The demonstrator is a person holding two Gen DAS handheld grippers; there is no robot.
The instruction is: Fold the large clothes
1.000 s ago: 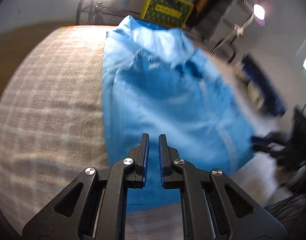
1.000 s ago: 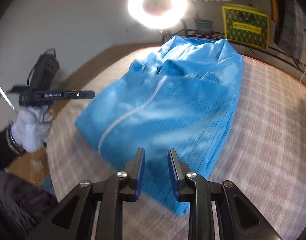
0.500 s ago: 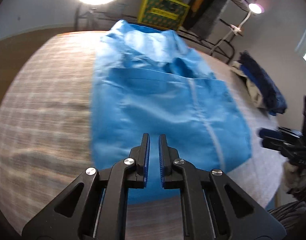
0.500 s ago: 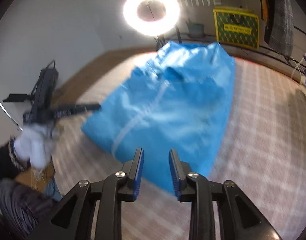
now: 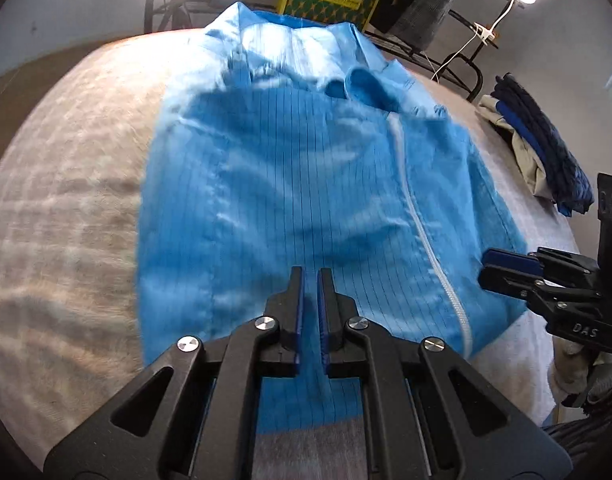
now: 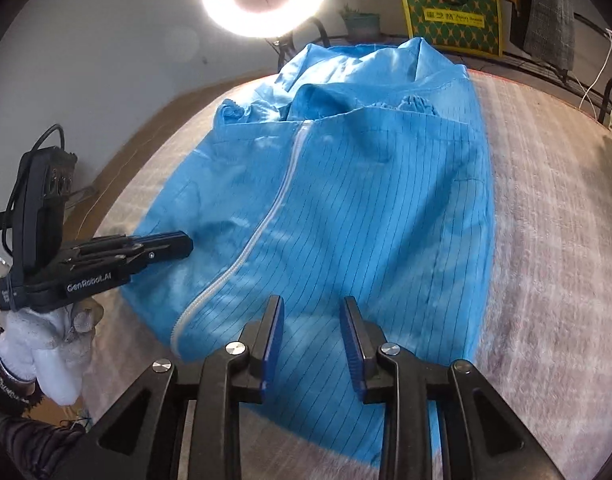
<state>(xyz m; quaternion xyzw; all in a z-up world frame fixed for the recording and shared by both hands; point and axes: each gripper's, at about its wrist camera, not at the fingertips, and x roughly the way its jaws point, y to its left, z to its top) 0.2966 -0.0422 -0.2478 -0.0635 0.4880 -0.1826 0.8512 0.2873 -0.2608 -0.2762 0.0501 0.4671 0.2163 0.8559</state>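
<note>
Your left gripper (image 5: 310,280) is hovering over the near hem of the blue garment (image 5: 306,184), jaws nearly together and gripping nothing. The garment is lying flat on the bed (image 5: 66,220), zipper (image 6: 266,232) up. Your right gripper (image 6: 312,320) is hanging over it, jaws narrowly parted, empty.

A blue striped garment (image 6: 346,200) lies spread on the pale checked bedcover (image 6: 554,264), white zipper (image 6: 262,232) running down it. The right gripper (image 6: 312,320) hovers over its near hem — jaws apart, nothing between. The left gripper (image 6: 178,246) — in a white-gloved hand (image 6: 46,356) — sits at the garment's left edge.
</note>
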